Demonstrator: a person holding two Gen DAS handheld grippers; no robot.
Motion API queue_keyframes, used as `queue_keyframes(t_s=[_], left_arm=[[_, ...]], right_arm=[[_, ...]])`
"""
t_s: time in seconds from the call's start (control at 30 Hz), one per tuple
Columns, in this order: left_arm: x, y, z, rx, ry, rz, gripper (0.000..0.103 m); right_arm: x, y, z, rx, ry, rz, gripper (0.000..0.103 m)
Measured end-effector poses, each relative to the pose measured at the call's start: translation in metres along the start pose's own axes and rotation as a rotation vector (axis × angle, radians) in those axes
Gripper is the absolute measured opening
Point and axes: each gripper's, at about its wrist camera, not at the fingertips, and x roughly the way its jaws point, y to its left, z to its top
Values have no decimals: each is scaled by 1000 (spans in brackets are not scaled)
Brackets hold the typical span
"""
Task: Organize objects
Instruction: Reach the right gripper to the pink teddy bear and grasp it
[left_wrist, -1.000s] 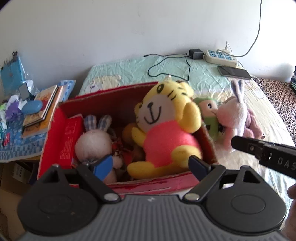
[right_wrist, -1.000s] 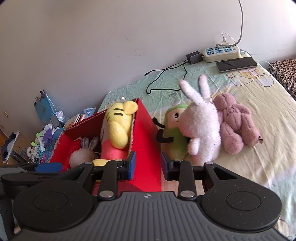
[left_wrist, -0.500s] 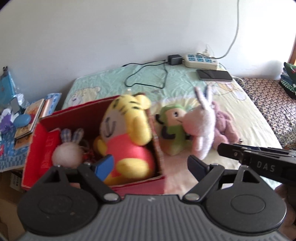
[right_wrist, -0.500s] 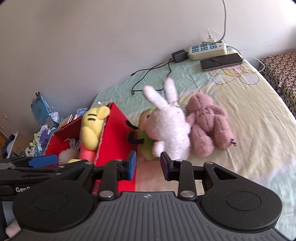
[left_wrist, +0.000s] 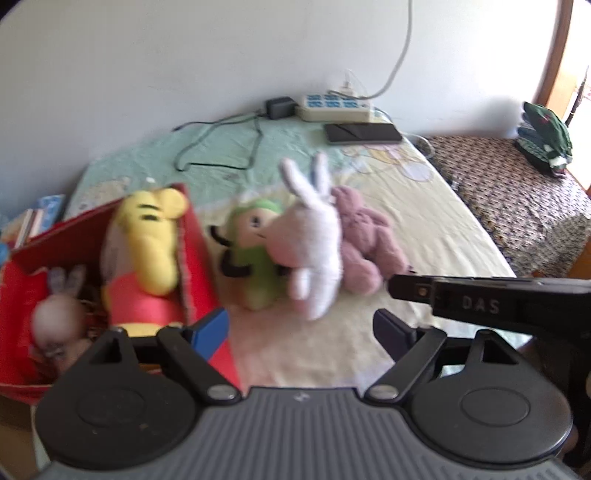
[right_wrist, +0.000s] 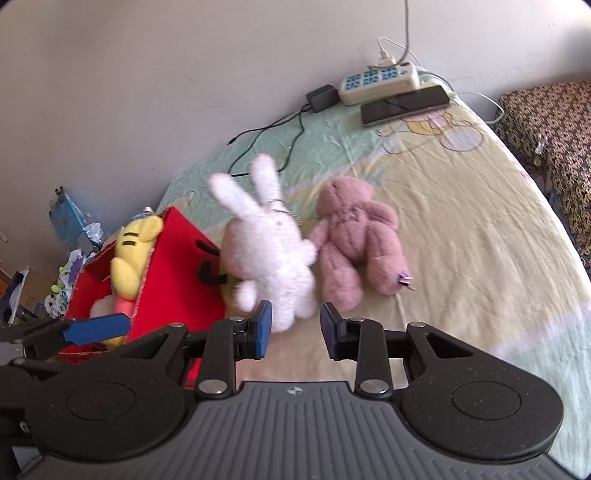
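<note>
- The white bunny (right_wrist: 271, 254) sits on the bed (right_wrist: 461, 229), leaning on a green doll (left_wrist: 255, 254), with a pink bear (right_wrist: 356, 236) touching at its 3 o'clock.
- A red box (left_wrist: 195, 251) at its 9 o'clock holds a yellow tiger (left_wrist: 147, 243).
- The right gripper (right_wrist: 295, 326), at its 6 o'clock, has a narrow gap between its jaws and holds nothing.
- The left gripper (left_wrist: 301, 332) gapes wide, its jaws having just narrowed a little with nothing between them.

Both wrist views look down across the bed (left_wrist: 424, 221) from close by (sharing white rabbit (left_wrist: 314, 243), red box (right_wrist: 173, 273)).

Bare bed (right_wrist: 461, 236) lies open right of the pink bear (right_wrist: 354, 236); left, the red box (right_wrist: 173, 273) crowds the white rabbit (right_wrist: 269, 251)
</note>
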Motion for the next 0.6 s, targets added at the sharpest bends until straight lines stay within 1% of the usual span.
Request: queue_keyframes(t_s=[0.1,0.27,0.4,0.5,0.6], left_arm=[[9,-10,0,16,1,-32,87],[27,-18,-1,13,15,-83,87],[40,-24,-1,22,20,-91,87],[51,-24,-2,8,40,-110,87],[58,-23,-1,-7,46,-104,87]], right_arm=[[2,-10,4,16,8,2,33],[5,-26,9,36,23,8,33],[10,-39,12,58,36,0,33],[13,-47,14,71,47,0,33],[17,-52,17,76,56,9,33]])
